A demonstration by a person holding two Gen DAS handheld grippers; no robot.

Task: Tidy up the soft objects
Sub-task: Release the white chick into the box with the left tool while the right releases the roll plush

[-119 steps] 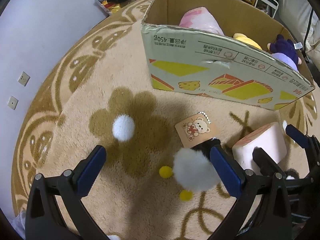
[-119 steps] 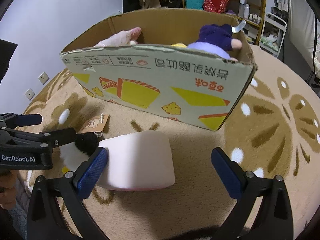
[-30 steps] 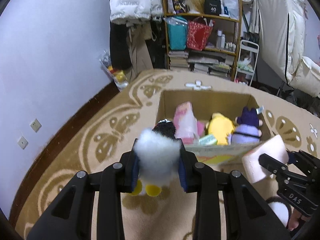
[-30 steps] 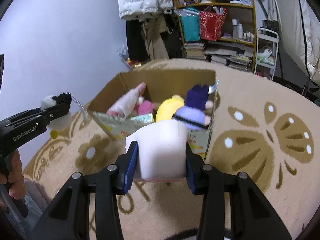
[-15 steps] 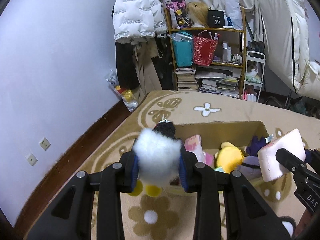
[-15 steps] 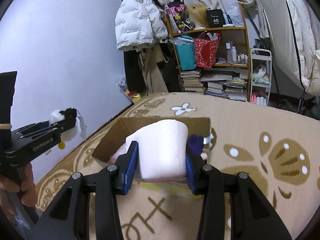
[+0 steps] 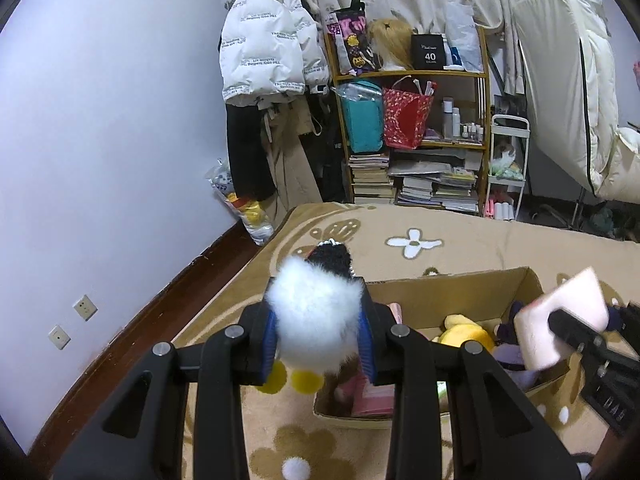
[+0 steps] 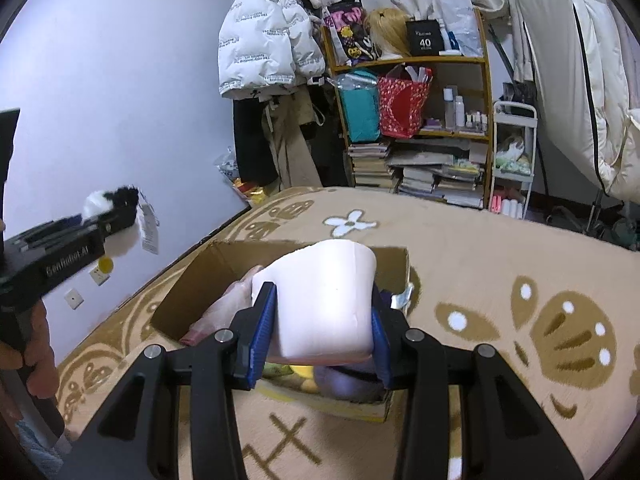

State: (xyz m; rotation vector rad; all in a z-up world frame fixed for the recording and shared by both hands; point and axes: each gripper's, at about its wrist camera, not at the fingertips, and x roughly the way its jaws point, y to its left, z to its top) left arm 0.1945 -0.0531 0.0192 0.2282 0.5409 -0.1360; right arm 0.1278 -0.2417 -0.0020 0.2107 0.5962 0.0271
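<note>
- While both claws hang above the rug, I have my left gripper (image 7: pixel 318 340) at lower centre of the left wrist view, its blue pads pressed onto a fluffy white plush toy with a black top and yellow feet (image 7: pixel 314 320); the fur bulges out past both pads.
- To the right of that toy and lower in the frame sits the open brown cardboard box (image 7: pixel 452 284). I judge the toy is over the box's left edge rather than its middle, so the drop turns on carrying it rightward and down.
- A yellow plush (image 7: pixel 466 334) and something pink already lie inside the box; my own fingers cover much of the box's near left corner, so I cannot tell how much free room is there.
- At the right edge of the same view my right gripper shows only as a black arm, cut off by the frame.
- In the right wrist view, the right gripper (image 8: pixel 318 332) at lower centre pinches a pale pink, soft foam cylinder (image 8: pixel 324 304), its long axis running away from me and tilted up.
- The box opening (image 8: pixel 224 276) lies directly behind and under that cylinder, so I judge this hand the nearer to a release.
- Contents beneath the cylinder are mostly hidden; only purple and yellow slivers show.
</note>
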